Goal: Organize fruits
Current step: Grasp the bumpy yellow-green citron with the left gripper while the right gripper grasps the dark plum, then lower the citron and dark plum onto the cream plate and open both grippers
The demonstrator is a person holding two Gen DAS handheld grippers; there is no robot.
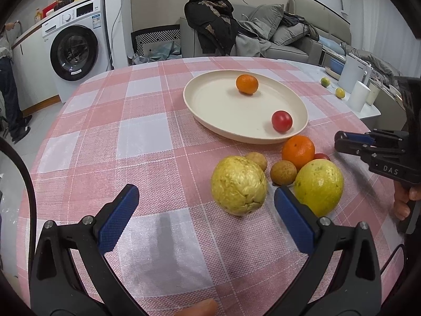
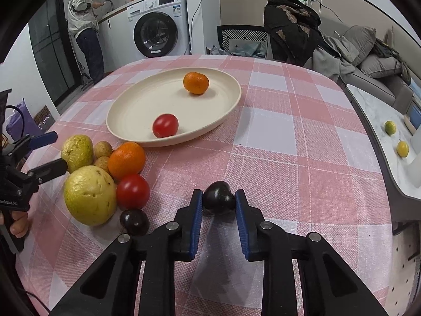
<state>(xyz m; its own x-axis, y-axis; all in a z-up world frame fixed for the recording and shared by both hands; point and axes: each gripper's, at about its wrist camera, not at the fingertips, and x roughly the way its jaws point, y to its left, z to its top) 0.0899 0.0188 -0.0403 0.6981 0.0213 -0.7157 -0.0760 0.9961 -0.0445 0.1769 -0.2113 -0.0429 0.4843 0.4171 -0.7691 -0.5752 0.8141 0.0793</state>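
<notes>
A cream plate [image 1: 210, 100] [image 2: 136, 110] on the pink checked cloth holds a small orange [image 1: 246, 84] [image 2: 196, 83] and a red tomato [image 1: 282, 121] [image 2: 165, 125]. In front of it lie two yellow guavas [image 1: 239, 185] [image 1: 319, 187], a bigger orange [image 1: 298, 151] [image 2: 126, 160], brown longans [image 1: 283, 172], another tomato [image 2: 133, 191] and a dark plum [image 2: 134, 221]. My left gripper [image 1: 206, 202] is open, low over the cloth, beside the nearer guava. My right gripper [image 2: 219, 201] is shut on a dark plum [image 2: 218, 201] above the cloth.
A side table [image 2: 379, 121] to the right carries two small citrus fruits [image 2: 402, 148] and white containers [image 1: 359, 96]. A washing machine [image 1: 76, 50], a chair with a black jacket [image 1: 210, 23] and a sofa stand behind. A person [image 2: 84, 26] stands at the counter.
</notes>
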